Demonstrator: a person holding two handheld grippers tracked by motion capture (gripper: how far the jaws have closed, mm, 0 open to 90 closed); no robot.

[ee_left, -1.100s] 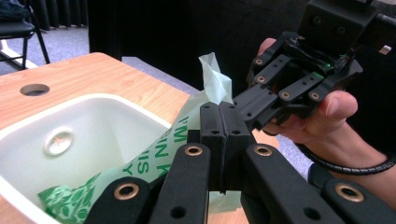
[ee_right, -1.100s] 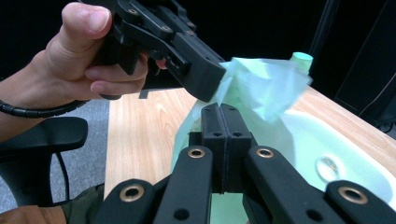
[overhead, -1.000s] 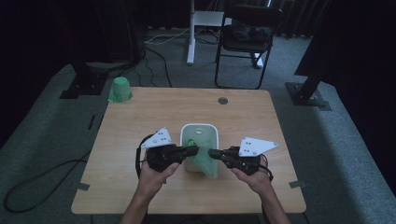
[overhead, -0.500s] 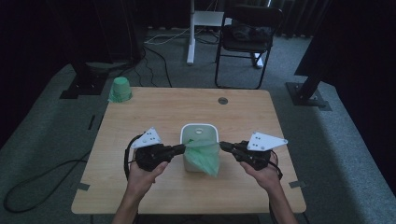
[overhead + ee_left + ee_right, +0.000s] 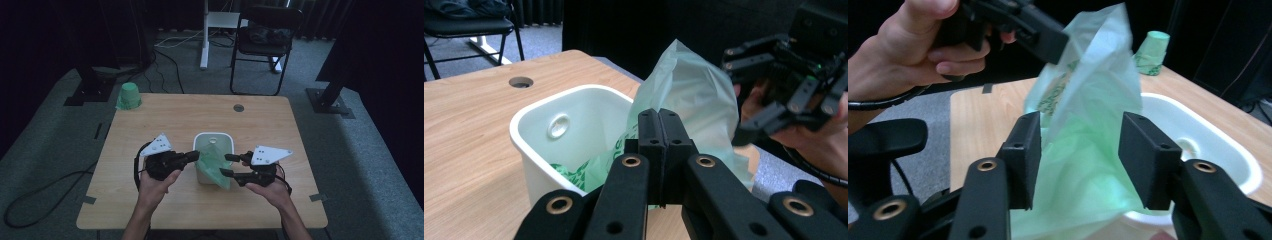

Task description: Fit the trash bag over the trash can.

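A small white bin (image 5: 214, 139) stands mid-table with a thin green bag (image 5: 214, 167) rising out of it and draping over its front. My left gripper (image 5: 195, 155) is at the bin's left, shut on the bag's edge; in the left gripper view its jaws (image 5: 659, 119) are pressed together against the bag (image 5: 689, 80) above the bin's rim (image 5: 524, 117). My right gripper (image 5: 225, 165) is at the bin's front right, open. In the right gripper view its jaws (image 5: 1080, 150) stand on either side of the bag (image 5: 1093, 65) without pinching it.
A green cup-shaped object (image 5: 129, 96) sits at the table's back left corner. A round cable hole (image 5: 238, 107) lies near the back edge. Beyond the table stand a black chair (image 5: 265, 35) and stand bases on the carpet.
Both grippers were close together at the bag in front of the bin, then drew apart. The right one has come back toward the bag, which now stands taller over the bin.
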